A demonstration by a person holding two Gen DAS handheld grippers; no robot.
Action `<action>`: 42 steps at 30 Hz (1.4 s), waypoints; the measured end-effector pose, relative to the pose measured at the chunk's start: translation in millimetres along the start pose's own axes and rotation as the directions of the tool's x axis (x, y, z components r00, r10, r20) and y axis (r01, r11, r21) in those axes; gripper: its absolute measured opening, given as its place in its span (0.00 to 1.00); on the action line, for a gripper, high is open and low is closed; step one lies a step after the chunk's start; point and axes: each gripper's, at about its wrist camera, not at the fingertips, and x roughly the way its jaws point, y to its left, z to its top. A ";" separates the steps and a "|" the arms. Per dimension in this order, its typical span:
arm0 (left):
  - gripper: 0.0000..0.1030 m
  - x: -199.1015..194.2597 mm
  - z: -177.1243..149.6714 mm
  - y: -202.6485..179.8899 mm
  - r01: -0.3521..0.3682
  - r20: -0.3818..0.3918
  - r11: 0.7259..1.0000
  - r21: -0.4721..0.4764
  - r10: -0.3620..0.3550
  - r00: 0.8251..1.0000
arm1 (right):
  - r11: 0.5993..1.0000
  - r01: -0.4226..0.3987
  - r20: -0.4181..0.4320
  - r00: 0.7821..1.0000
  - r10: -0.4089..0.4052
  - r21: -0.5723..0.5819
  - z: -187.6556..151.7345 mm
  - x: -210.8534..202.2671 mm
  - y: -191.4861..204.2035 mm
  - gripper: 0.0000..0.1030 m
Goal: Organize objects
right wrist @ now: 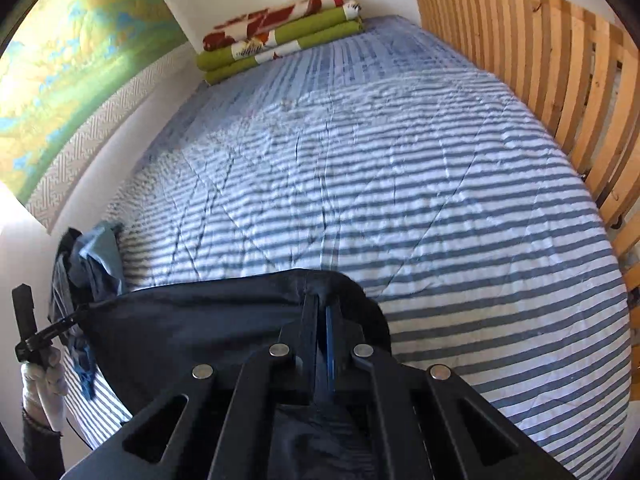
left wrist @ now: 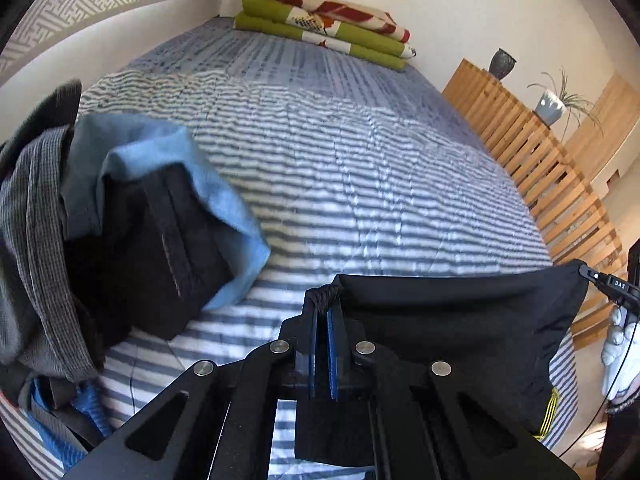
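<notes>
A black garment (left wrist: 460,320) hangs stretched between my two grippers above the striped bed (left wrist: 340,168). My left gripper (left wrist: 324,300) is shut on one top corner of it. My right gripper (right wrist: 322,304) is shut on the other top corner of the black garment (right wrist: 200,328). A pile of clothes (left wrist: 120,220), grey, blue and black, lies at the left on the bed; it also shows in the right wrist view (right wrist: 92,264). The other gripper shows at the far right of the left wrist view (left wrist: 616,288) and at the far left of the right wrist view (right wrist: 32,332).
Folded green and red-patterned blankets (left wrist: 324,20) lie at the head of the bed (right wrist: 360,168). A wooden slatted partition (left wrist: 540,152) runs along the right side, with a dark vase (left wrist: 502,64) and a potted plant (left wrist: 554,104) on it. A wall is on the left.
</notes>
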 end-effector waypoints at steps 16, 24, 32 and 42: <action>0.49 105.7 53.5 -65.9 -0.138 -0.053 0.983 0.117 0.145 0.988 | 0.974 0.226 -0.061 0.972 -0.225 0.013 58.9 78.1 -30.0 0.29; 0.49 20.1 -72.8 -27.1 -0.027 -0.125 0.990 0.137 0.044 0.991 | 0.994 0.109 -0.064 0.992 -0.107 0.027 -20.6 3.6 -45.8 0.34; 0.49 -4.3 -218.4 -11.0 0.075 -0.285 0.997 0.009 -0.069 0.956 | 0.989 0.142 -0.180 0.975 -0.133 0.041 -158.9 -25.5 -82.0 0.37; 0.03 -3.4 -253.3 -37.7 0.153 -0.317 0.987 -0.049 -0.161 0.935 | 0.972 0.112 -0.200 0.977 -0.070 0.208 -203.6 -28.8 -105.0 0.37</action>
